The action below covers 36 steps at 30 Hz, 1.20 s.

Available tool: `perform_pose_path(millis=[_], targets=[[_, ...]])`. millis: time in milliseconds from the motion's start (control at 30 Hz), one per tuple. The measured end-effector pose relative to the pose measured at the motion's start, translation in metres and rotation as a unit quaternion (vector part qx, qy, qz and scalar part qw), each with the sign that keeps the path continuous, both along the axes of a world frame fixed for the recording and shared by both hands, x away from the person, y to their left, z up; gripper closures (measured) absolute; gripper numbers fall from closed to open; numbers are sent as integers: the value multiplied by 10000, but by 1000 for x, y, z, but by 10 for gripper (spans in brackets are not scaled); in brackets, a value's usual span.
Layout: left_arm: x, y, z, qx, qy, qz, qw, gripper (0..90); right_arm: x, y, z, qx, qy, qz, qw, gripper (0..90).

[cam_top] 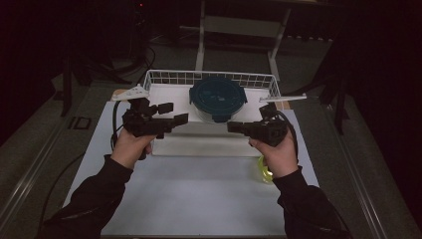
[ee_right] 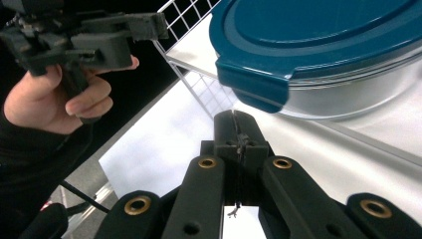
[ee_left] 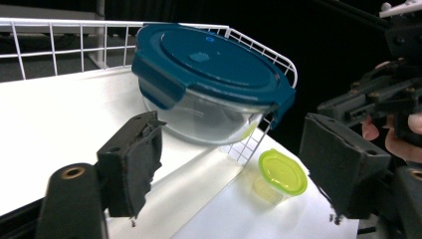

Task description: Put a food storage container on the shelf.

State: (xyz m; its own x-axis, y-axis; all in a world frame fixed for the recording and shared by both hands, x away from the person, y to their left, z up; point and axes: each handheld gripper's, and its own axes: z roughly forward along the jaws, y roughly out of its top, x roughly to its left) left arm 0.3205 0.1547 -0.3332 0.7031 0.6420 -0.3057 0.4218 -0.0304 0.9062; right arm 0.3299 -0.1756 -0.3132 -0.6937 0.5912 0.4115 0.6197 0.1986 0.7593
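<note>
Inside wire basket (cam_top: 159,78), container (cam_top: 217,98) sits upright.

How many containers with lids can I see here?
2. The glass bowl with the blue lid sits in the white wire tray. The small cup with the yellow-green lid stands on the table outside the tray, near its corner.

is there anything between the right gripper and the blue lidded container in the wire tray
Nothing visible. In the right gripper view the shut right gripper points at the near latch of the blue-lidded glass container, with only bare white tray floor between them. The wire tray wall lies off to the side, not across the path.
</note>
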Motion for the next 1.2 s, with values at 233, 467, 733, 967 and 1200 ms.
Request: perform_pose_path(millis=[233,467,733,967,1200], targets=[[-15,2,-16,144,-81,-97,9998,84,3,9,-1,-3,10,-1,10000,900],[-32,3,-34,333,-141,-129,9993,0,15,10,-6,-14,67,-191,9998,899],[-56,0,-65,569,-147,-157,9981,0,24,12,-8,-37,115,-256,9996,900],[-74,-2,-84,652,-229,-135,9975,0,32,15,-11,3,151,-369,9992,900],[-81,-1,-93,648,-233,-117,9976,0,40,22,-10,-20,139,-435,9990,899]])
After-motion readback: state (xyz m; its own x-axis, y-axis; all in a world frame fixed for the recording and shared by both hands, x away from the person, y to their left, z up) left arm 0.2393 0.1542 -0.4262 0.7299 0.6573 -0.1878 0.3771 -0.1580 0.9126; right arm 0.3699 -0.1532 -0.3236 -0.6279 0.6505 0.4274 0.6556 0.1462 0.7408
